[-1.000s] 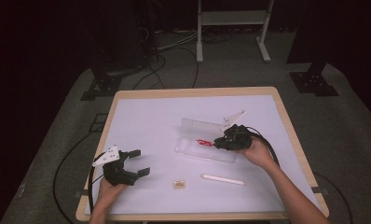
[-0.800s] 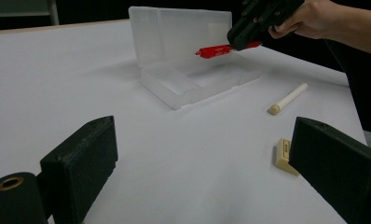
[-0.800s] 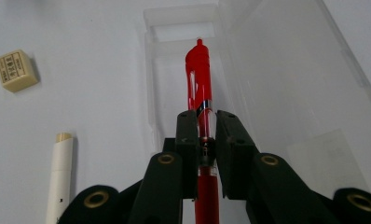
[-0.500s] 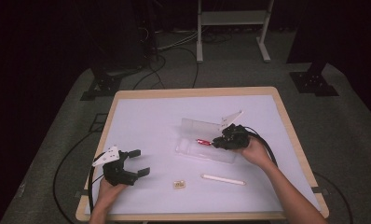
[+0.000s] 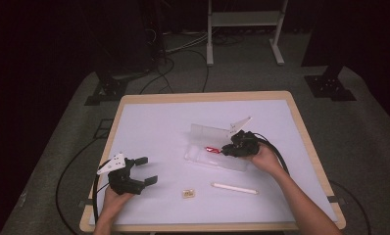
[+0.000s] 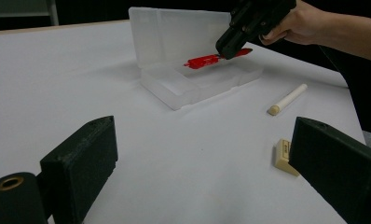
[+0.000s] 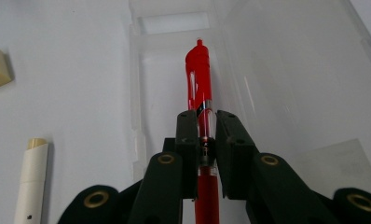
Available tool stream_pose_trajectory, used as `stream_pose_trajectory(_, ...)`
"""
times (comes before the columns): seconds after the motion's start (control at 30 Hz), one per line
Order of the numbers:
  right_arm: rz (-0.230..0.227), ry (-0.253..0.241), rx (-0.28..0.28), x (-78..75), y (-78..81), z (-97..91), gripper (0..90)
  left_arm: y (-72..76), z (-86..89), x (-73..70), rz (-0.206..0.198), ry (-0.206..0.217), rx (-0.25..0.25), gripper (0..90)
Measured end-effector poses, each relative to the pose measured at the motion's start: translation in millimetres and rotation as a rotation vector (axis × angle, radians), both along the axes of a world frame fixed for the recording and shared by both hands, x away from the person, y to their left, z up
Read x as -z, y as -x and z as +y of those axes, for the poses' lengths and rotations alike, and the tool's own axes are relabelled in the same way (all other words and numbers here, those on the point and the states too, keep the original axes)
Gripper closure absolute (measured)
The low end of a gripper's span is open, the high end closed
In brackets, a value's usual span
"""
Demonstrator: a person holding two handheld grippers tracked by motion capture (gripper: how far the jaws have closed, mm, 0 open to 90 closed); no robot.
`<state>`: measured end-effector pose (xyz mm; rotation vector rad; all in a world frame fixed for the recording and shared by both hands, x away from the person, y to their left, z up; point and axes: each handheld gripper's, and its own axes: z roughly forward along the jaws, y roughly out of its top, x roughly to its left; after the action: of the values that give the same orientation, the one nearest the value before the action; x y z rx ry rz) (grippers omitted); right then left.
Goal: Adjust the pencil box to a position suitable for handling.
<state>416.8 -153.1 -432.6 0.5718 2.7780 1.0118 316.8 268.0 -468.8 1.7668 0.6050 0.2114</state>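
The red pen (image 7: 200,93) was clamped mid-barrel between the right gripper's (image 7: 201,135) fingers, hanging just over the open tray of the clear case (image 5: 203,155), lined up along its length, so my guess is it was being held that way so it could drop straight in without catching the walls. Couldn't tell if its tip was touching the tray floor or not. The case's lid (image 6: 174,32) stood tilted up at the back, which kept the opening clear on the side the hand came in from. On the tabletop (image 5: 163,127) nearer the person, a white stick (image 5: 233,187) (marker or chalk, couldn't say) and a small beige eraser-looking block (image 5: 188,194) lay beside each other, apart from the case, probably waiting their turn. The left gripper (image 5: 136,172) sat well off toward the near-left corner, fingers wide apart and holding nothing, looking parked out of the way.
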Motion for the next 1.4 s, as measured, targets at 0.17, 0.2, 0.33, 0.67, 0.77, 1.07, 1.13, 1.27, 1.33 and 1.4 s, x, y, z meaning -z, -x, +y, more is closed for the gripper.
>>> stream_pose_trajectory(0.17,0.001,0.006,0.004,2.0,-1.6,0.9,79.0,0.2,-0.2,-0.1,-0.002,-0.002,0.0,7.4)
stream_pose_trajectory(0.2,-0.004,0.009,-0.002,2.6,-2.3,0.7,79.0,0.6,-0.6,0.0,0.0,-0.001,-0.003,7.4)
stream_pose_trajectory(0.33,0.003,0.013,-0.002,4.3,-3.4,0.3,79.0,0.6,-0.8,-0.1,-0.001,-0.004,0.0,7.5)
stream_pose_trajectory(0.67,0.011,0.016,-0.001,9.2,-6.8,0.6,79.0,0.3,-0.4,-0.1,-0.001,-0.001,0.0,7.4)
stream_pose_trajectory(0.77,0.012,0.019,-0.005,10.5,-7.5,1.1,79.0,0.4,-0.6,-0.1,-0.001,-0.003,-0.001,7.4)
stream_pose_trajectory(1.07,0.027,0.022,-0.003,14.6,-8.9,1.8,78.9,0.3,-0.1,-0.2,-0.003,-0.003,0.002,7.4)
stream_pose_trajectory(1.13,0.029,0.025,-0.001,15.6,-9.6,1.6,78.8,0.3,0.0,-0.2,-0.002,-0.003,0.003,7.4)
stream_pose_trajectory(1.27,0.039,0.028,-0.01,18.3,-10.5,1.5,78.5,0.3,-0.2,-0.2,-0.002,-0.003,0.003,7.4)
stream_pose_trajectory(1.33,0.052,0.035,-0.004,19.1,-9.3,2.7,78.5,0.2,0.0,-0.2,-0.002,-0.003,0.003,7.4)
stream_pose_trajectory(1.4,0.051,0.035,-0.003,19.5,-9.5,2.8,78.4,0.3,0.0,-0.2,-0.003,-0.003,0.003,7.4)
